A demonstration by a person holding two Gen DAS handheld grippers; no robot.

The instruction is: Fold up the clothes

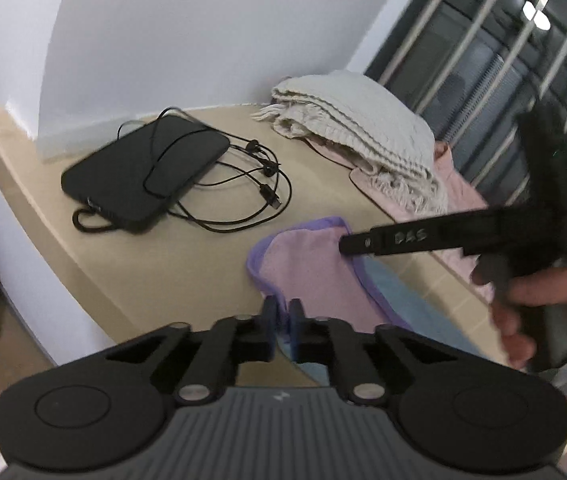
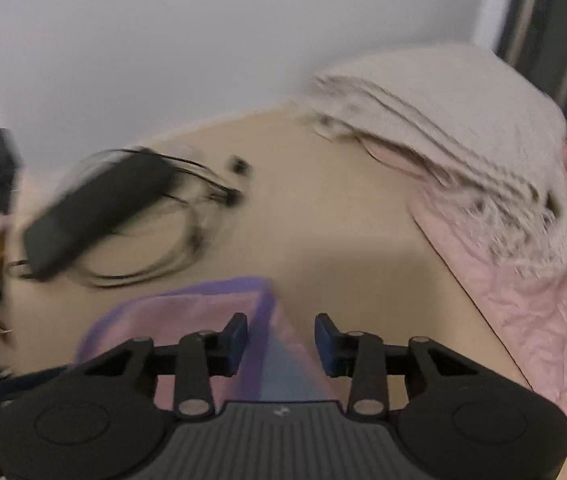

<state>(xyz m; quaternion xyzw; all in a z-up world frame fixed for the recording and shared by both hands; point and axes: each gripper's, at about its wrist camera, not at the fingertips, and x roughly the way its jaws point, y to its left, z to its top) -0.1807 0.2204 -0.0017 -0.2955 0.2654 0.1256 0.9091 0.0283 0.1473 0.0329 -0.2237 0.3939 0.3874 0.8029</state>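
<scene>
- The left tongs (image 1: 283, 316) sit at the bottom centre of the left wrist view, clenched on the near purple-trimmed edge of a small pink garment (image 1: 311, 276).
- The garment lies flat on a beige desk (image 1: 187, 264), low and centre in the frame, with a light blue layer (image 1: 411, 308) showing from beneath it at lower right.
- The right tongs (image 1: 347, 245) reach in from the right edge of that view, held by a hand (image 1: 539, 312); their tip lies over the garment's far purple edge.
- In the right wrist view, which is blurred, the right tongs (image 2: 281, 338) stand parted, with the garment's purple corner (image 2: 259, 308) between the blue pads; neither pad presses on it.
- A black tablet (image 1: 143, 172) lies at centre left of the desk, with black earphones and a cable (image 1: 259, 184) looped over and beside it.
- A folded cream fringed towel (image 1: 359, 128) rests at upper centre right, on top of pink cloth (image 1: 463, 192).
- A metal window grille (image 1: 523, 40) fills the upper right; a pale wall (image 1: 183, 32) rises behind the desk.
</scene>
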